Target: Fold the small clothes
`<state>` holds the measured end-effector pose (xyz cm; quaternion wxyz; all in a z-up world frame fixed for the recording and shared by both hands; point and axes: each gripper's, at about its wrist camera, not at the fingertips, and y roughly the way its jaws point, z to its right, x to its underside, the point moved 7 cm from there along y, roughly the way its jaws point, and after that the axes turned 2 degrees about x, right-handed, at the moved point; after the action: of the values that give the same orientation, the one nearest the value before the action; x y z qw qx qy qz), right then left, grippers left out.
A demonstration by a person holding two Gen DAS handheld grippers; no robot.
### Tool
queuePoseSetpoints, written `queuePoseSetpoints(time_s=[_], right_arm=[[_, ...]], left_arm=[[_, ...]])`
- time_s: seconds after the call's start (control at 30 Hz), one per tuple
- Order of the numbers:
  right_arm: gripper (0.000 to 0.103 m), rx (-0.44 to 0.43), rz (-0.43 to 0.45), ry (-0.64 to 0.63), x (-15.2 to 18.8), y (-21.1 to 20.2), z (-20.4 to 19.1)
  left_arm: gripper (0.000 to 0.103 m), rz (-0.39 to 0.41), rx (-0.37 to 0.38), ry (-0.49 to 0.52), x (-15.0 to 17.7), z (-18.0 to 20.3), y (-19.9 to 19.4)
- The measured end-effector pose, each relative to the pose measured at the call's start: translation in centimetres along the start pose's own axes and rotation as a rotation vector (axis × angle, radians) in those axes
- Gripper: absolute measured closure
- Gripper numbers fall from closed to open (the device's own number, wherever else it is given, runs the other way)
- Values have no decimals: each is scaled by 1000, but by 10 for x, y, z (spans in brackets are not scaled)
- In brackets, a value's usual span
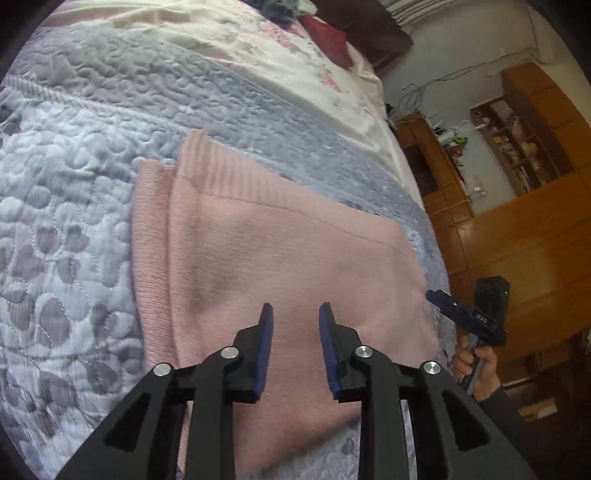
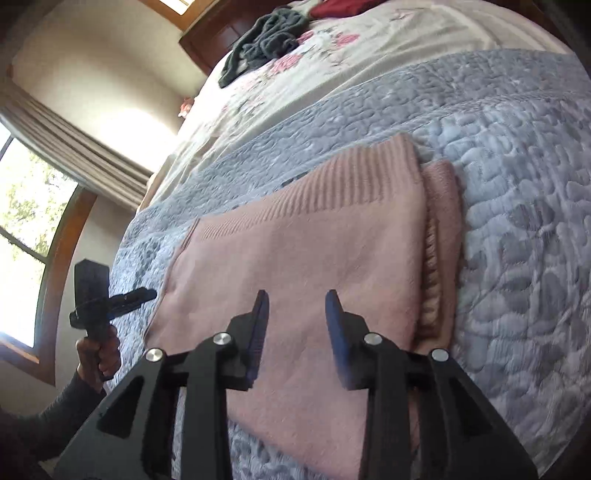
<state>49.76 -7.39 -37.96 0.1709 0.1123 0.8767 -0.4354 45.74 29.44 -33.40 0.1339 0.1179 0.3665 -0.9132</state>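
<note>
A pink knitted garment (image 1: 266, 243) lies folded flat on a grey-blue quilted bedspread (image 1: 66, 206), its ribbed hem at the far end. My left gripper (image 1: 295, 314) hovers over the garment's near part, open, nothing between its blue pads. In the right wrist view the same pink garment (image 2: 314, 254) shows a folded layer sticking out along its right side. My right gripper (image 2: 297, 301) is open above it and holds nothing. Each gripper shows in the other's view: the right gripper (image 1: 436, 297) off the garment's right edge, the left gripper (image 2: 144, 295) at its left edge, both held by a hand.
A dark grey garment (image 2: 266, 40) and a red cloth (image 2: 343, 6) lie on the floral sheet (image 2: 280, 74) at the bed's far end. Wooden cabinets and shelves (image 1: 517, 206) stand beside the bed. A curtained window (image 2: 26, 206) is on the other side.
</note>
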Motion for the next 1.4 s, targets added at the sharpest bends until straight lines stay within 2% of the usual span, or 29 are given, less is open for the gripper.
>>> queuePoseSetpoints(time_s=[0.03,0.07,0.1,0.13,0.17,0.23,0.27,0.3,0.33,0.37,0.4,0.43,0.5,0.57,0.67,0.73,0.77,0.9,1.03,1.23,1.4], right_arm=[[72,-11,-42,-7,14,5,-3],[72,-10,-90,-2,30,13,0],[77,20,-123,-8,42,19,8],[86,41,-124,-15,48,22,18],[103,59,-119,9,48,21,30],[103,67,-93,93,40,7,44],[97,108,-67,94,34,-4,46],[85,142,-47,76,29,-16,41],[75,180,-38,47,27,-25,32],[50,243,-34,-4,28,-33,18],[35,287,-33,-70,33,-37,1],[32,315,-50,-147,41,-36,-20],[28,378,-105,-316,66,-19,-67],[27,432,-140,-492,94,9,-115],[27,453,-157,-712,131,60,-178],[27,441,-165,-783,142,89,-204],[27,433,-164,-792,142,99,-214],[27,405,-165,-790,134,138,-241],[27,401,-175,-786,125,157,-245],[27,398,-175,-773,117,173,-244],[27,399,-167,-797,114,185,-247]], left_arm=[[77,-32,14,27,12,9,4],[77,-66,0,42,26,10,11],[77,-111,-39,45,39,4,22],[82,-146,-91,41,51,-7,34],[99,-163,-122,26,62,-20,40],[100,-161,-107,-35,65,-31,33],[88,-149,-94,-45,62,-30,23],[76,-133,-80,-57,58,-28,10],[51,-112,-63,-77,53,-28,-6],[34,-79,-54,-92,47,-29,-23],[30,-44,-56,-101,41,-31,-42],[27,-16,-68,-112,34,-37,-57],[25,10,-84,-152,20,-54,-80],[25,-2,-94,-192,5,-74,-86],[25,-43,-69,-275,-9,-100,-72],[25,-90,-37,-327,-15,-113,-51],[25,-102,-36,-325,-20,-115,-42],[24,-108,54,-346,-42,-120,-19],[26,-134,116,-344,-62,-117,4],[26,-189,126,-289,-79,-105,39],[26,-211,126,-266,-82,-99,50]])
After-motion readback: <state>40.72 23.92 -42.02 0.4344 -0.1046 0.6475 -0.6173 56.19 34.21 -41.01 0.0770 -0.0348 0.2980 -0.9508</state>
